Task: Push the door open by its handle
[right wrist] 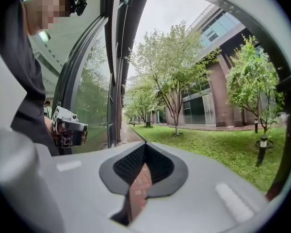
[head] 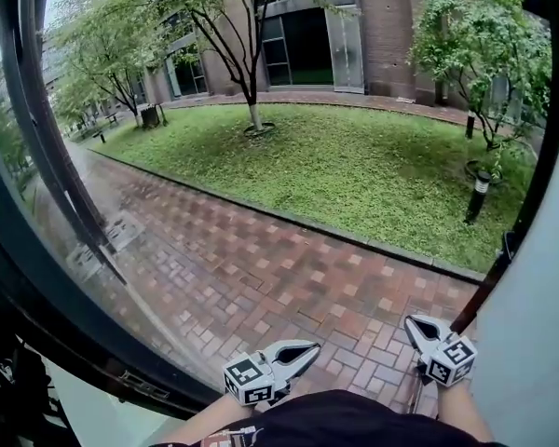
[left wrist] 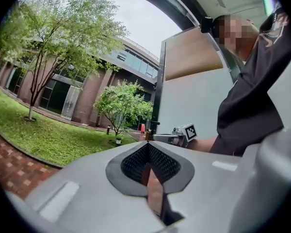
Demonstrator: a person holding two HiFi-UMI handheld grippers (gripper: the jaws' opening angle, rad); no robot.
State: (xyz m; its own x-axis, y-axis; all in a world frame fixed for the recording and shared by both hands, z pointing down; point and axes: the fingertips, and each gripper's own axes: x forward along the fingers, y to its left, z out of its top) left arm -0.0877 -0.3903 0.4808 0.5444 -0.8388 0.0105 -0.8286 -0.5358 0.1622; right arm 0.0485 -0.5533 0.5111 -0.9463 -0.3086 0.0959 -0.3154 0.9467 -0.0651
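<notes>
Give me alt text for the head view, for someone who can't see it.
The left hand-held gripper and right hand-held gripper, both shut and empty, point out over a red brick path. A dark-framed glass door stands at the left. Beyond the path lie a lawn, trees and a brick building.

Brick path (head: pixel 289 287), green lawn (head: pixel 354 166) — trees (head: pixel 475 35), brick building (head: pixel 387 17) beyond.

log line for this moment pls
left gripper: shut, empty | right gripper: shut, empty | glass door: swung open at left | ahead: brick path, lawn
</notes>
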